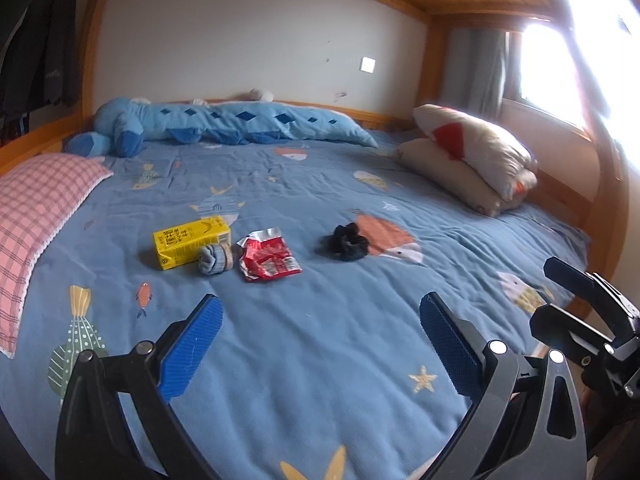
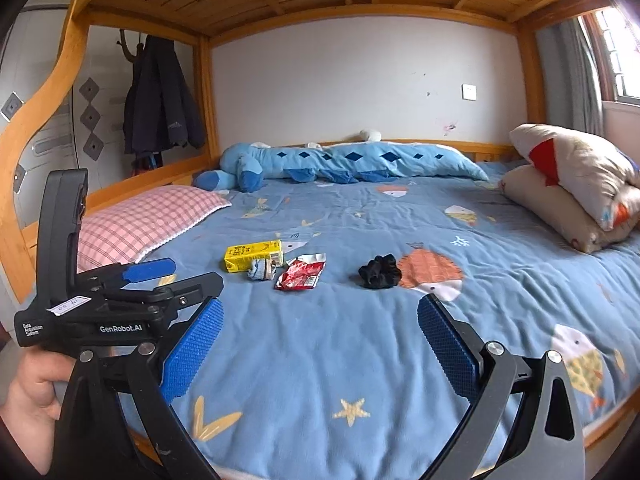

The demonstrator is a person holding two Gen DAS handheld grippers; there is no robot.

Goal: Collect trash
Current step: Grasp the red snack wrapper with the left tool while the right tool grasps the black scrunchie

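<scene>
Mid-bed, left to right: carton, sock touching it, wrapper, scrunchie. Both grippers, left and right, hover spread and empty near the bed's front edge; the trash lies ahead-left, probably nearer the left.

Yellow carton, sock, red wrapper on bedspread.
</scene>
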